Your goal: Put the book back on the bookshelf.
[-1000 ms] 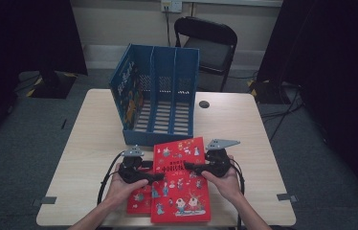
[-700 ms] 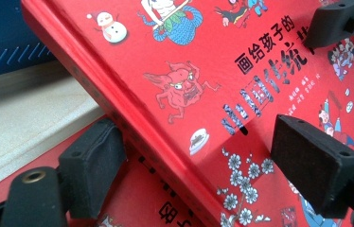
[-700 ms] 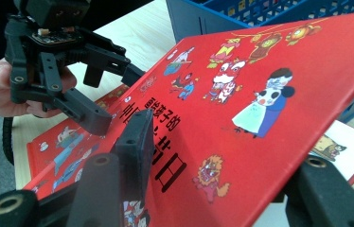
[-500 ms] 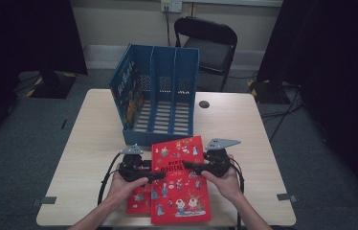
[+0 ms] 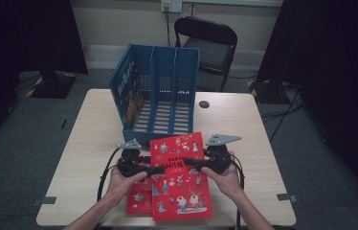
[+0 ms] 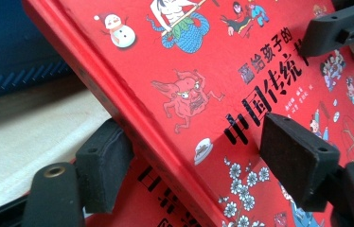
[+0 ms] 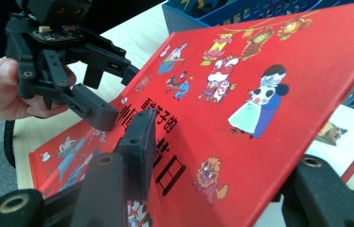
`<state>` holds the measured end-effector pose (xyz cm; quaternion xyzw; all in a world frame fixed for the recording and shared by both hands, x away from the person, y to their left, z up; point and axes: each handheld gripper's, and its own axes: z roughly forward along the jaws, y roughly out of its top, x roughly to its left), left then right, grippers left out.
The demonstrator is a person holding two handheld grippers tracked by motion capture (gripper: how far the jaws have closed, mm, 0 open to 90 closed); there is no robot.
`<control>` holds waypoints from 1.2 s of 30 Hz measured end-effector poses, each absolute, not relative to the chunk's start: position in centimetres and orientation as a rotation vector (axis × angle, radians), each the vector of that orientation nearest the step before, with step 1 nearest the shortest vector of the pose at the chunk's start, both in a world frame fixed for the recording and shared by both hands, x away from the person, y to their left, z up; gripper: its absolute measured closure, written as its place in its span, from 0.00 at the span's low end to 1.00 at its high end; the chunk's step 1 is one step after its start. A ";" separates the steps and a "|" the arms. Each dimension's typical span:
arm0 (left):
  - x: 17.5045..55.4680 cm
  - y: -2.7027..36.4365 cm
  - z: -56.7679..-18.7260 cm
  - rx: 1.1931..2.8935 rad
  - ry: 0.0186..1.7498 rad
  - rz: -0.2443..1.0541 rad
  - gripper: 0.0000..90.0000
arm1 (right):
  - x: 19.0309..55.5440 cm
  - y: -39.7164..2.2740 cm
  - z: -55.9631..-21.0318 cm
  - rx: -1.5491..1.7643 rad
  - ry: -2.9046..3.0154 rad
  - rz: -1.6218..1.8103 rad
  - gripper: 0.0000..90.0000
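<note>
Both grippers, left (image 5: 154, 168) and right (image 5: 190, 164), straddle the upper red picture book (image 5: 179, 179) at centre frame, the left jaws having just been closing; two books are stacked.

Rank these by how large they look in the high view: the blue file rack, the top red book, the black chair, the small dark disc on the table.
1. blue file rack
2. top red book, though nearer the camera
3. black chair, farther off, partly hidden
4. small dark disc
</note>
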<state>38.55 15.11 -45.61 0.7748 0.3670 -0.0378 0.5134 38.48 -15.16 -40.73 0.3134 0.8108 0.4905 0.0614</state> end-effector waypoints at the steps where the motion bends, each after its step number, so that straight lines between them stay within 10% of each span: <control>1: 38.5 15.3 -45.5 1.865 0.876 -0.083 0.31 | 38.5 -15.1 -40.7 0.948 2.450 1.481 0.56; 36: 39.4 17.4 -40.4 1.733 0.768 0.068 0.46 | 38.8 -14.0 -37.1 0.909 2.295 1.569 0.59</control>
